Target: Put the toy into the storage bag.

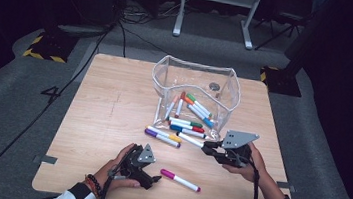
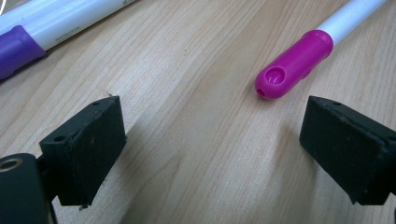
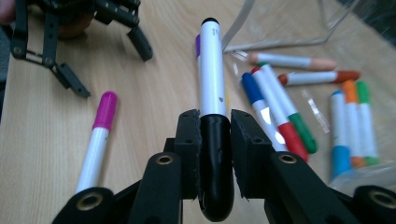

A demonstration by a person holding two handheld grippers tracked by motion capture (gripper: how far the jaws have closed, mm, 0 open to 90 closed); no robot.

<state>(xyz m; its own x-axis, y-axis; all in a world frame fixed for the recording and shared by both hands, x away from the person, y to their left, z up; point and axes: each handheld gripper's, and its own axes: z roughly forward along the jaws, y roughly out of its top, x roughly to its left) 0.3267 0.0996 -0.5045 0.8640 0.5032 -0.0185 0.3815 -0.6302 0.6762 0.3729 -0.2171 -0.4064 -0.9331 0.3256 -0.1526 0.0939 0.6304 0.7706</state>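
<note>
Black-capped marker (image 3: pixel 212 154) clamped in right gripper (image 3: pixel 214 140) — held level, pointing left.

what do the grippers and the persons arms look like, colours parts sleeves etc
Both grippers are black linkage frames ending in two blocky black jaws with brass-coloured pivot rivets. The left gripper and the right gripper each carry a grey three-cornered plate on top, and a black cable trails from each. The person wears white sleeves with dark cuffs and a beaded bracelet on the left wrist.

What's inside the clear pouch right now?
The clear pouch holds several markers: orange, green and blue among them, plus a small round grey thing. Glare on the plastic hides an exact count.
</note>
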